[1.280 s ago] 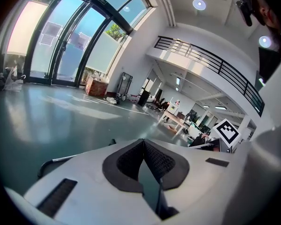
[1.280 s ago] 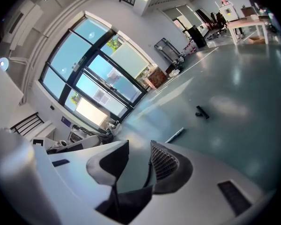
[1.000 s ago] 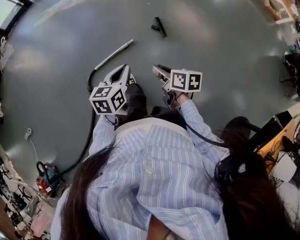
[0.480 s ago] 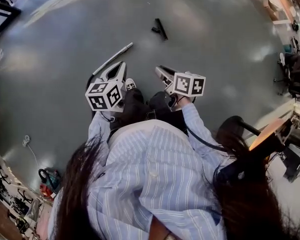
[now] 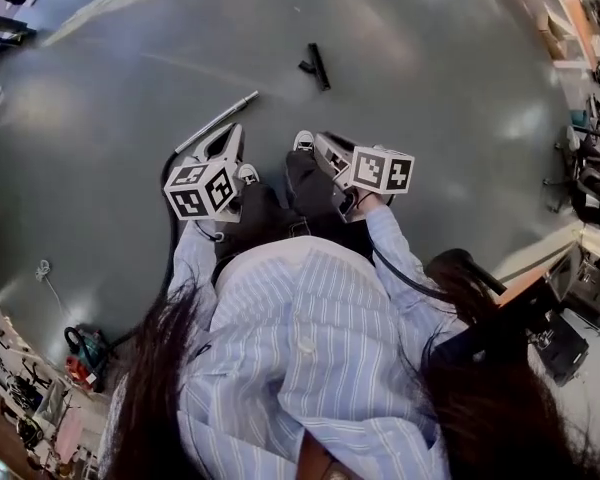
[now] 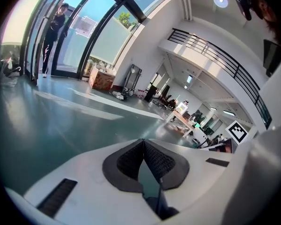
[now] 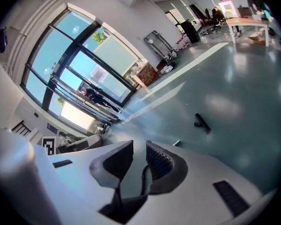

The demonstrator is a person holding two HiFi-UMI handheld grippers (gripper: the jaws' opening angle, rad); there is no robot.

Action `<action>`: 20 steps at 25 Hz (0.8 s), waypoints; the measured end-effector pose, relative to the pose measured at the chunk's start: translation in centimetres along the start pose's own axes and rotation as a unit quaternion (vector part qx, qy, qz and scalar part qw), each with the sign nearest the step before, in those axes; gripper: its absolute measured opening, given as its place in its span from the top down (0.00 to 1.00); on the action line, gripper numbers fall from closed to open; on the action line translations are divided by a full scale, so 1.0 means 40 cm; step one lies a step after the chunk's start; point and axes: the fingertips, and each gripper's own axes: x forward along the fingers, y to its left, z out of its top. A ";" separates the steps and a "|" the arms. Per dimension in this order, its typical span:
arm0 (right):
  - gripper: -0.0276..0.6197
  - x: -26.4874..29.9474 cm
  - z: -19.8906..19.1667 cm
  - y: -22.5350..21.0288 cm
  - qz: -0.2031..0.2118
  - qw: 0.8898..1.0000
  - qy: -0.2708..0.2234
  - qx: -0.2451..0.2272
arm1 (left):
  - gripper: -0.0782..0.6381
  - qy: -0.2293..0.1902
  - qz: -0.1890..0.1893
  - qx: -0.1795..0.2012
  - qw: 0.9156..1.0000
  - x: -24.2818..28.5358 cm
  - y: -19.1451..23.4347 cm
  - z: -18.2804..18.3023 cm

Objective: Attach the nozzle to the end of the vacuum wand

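The black nozzle (image 5: pixel 316 66) lies on the grey floor, farther off than both grippers; the right gripper view shows this nozzle (image 7: pixel 202 122) too. The silver vacuum wand (image 5: pixel 218 119) lies on the floor at a slant, its black hose (image 5: pixel 166 180) trailing back on the left. My left gripper (image 5: pixel 234 130) hovers just right of the wand, and its jaws are shut with nothing in them (image 6: pixel 143 143). My right gripper (image 5: pixel 318 141) hangs over the person's shoes, short of the nozzle. Its jaws stand a little apart with nothing between them (image 7: pixel 139 146). Past the right jaw, the wand's tip (image 7: pixel 176 143) shows.
The vacuum canister (image 5: pixel 83 352) sits at the lower left among clutter. Desks and chairs (image 5: pixel 585 158) line the right side. Tall glass windows (image 6: pixel 84 27) stand ahead on the left, with a person (image 6: pixel 52 32) beside them. The person's shoes (image 5: pixel 302 141) are under the grippers.
The person has stepped forward: both grippers have come nearer the wand and nozzle, the left one shifting left beside the wand. A shoe has come into view between the grippers.
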 end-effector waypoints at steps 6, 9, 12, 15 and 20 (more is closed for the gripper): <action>0.82 -0.003 0.279 -0.189 0.022 0.997 0.036 -0.061 | 0.88 -0.027 0.040 -0.023 0.999 0.222 -0.107 0.082; 0.82 -0.003 0.323 -0.213 0.032 0.995 0.044 -0.079 | 0.88 -0.038 0.055 -0.024 0.997 0.235 -0.136 0.095; 0.82 0.006 0.318 -0.210 0.041 0.995 0.049 -0.076 | 0.88 -0.038 0.069 -0.026 0.997 0.219 -0.140 0.093; 0.82 0.018 0.302 -0.218 0.052 0.995 0.058 -0.063 | 0.88 -0.024 0.088 -0.019 0.996 0.215 -0.124 0.089; 0.82 0.053 0.292 -0.280 0.042 0.995 0.075 -0.054 | 0.88 -0.001 0.105 -0.013 0.994 0.260 -0.083 0.104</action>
